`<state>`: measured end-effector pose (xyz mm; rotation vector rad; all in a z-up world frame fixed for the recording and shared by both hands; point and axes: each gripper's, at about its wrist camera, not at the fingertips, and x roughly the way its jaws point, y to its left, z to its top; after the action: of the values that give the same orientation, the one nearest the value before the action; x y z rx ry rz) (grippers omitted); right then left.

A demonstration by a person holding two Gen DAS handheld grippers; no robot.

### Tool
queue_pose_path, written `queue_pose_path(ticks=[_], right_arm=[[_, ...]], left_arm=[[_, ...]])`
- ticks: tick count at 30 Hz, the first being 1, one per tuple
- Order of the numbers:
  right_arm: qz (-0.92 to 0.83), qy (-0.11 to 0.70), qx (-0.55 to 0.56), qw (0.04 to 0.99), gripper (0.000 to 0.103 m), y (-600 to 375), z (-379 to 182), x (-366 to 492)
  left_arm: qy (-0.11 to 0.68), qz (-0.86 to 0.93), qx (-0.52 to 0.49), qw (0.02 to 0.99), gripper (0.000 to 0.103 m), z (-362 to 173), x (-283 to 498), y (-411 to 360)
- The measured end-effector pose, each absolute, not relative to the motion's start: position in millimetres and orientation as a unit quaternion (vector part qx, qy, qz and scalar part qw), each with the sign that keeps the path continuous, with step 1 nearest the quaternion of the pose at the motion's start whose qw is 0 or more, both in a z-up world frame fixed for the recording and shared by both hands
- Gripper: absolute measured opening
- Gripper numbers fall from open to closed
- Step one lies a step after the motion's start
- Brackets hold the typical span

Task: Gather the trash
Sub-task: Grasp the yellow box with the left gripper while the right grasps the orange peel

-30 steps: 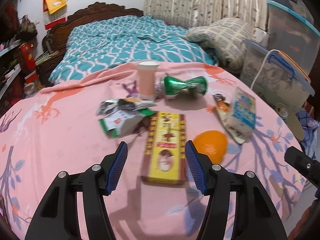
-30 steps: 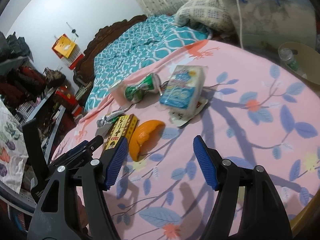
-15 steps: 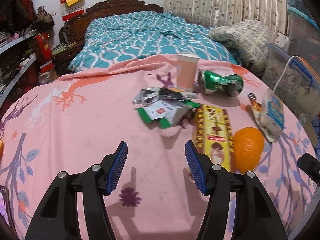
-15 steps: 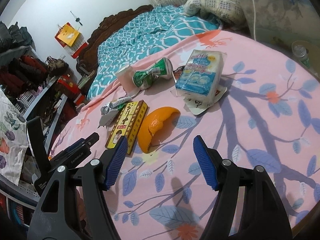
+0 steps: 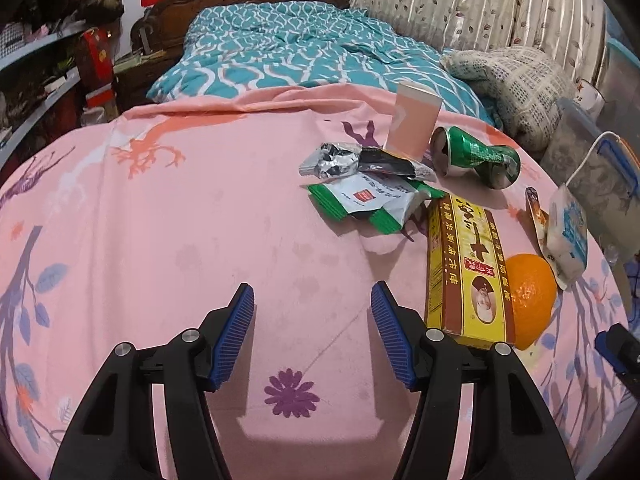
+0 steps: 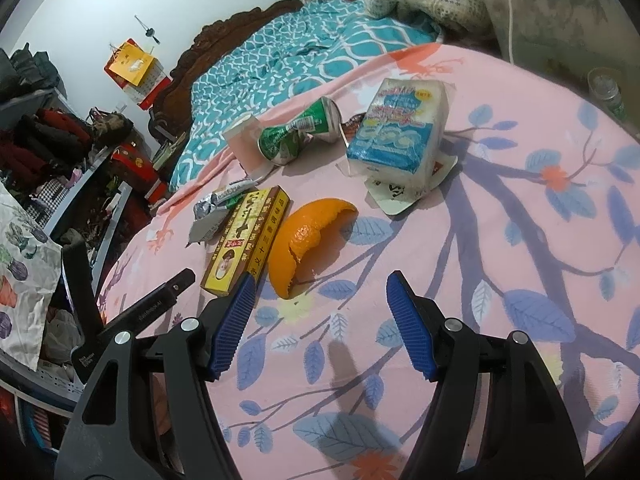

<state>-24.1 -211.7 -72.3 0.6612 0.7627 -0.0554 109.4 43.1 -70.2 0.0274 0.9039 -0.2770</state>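
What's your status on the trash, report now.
Left gripper open, empty. Right gripper open, facing curved orange peel. Long yellow cardboard box touching peel.

We are seeing a pink sheet (image 5: 180, 220) showing purple flowers and blue leaves, a green can (image 5: 476, 156), a yellow-and-brown box (image 5: 466, 268), an orange peel (image 6: 308, 236), a green-and-white wrapper (image 5: 368, 200), a blue-and-white pack (image 6: 400, 128), and a teal quilt (image 5: 304, 52) carrying white waves.
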Motion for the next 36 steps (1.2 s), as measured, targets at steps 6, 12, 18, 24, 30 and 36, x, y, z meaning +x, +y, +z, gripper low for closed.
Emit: queue_pose_path(ticks=[6,12,18,24,30,36], right_arm=[[0.013,0.386,0.356,0.851,0.064,-218,-90,-3],[0.07,0.406,0.423,0.807,0.049,-222,-111,45],[0.093,0.409,0.451,0.788,0.018,-219,-127,64],[0.09,0.392,0.449,0.798,0.014,-227,-121,34],[0.073,0.385,0.426,0.815,0.014,-240,-117,-10],[0.057,0.368,0.418,0.828,0.014,-253,-112,-37]], left_arm=[[0.413,-0.176,0.023,0.893,0.067,-57,98,25],[0.384,-0.205,0.056,0.899,0.073,-44,86,0],[0.398,-0.216,0.069,0.889,0.079,-49,89,-14],[0.42,-0.231,0.081,0.874,0.079,-59,93,-36],[0.445,-0.22,0.098,0.863,0.076,-76,98,-56],[0.447,-0.221,0.1,0.861,0.058,-79,93,-56]])
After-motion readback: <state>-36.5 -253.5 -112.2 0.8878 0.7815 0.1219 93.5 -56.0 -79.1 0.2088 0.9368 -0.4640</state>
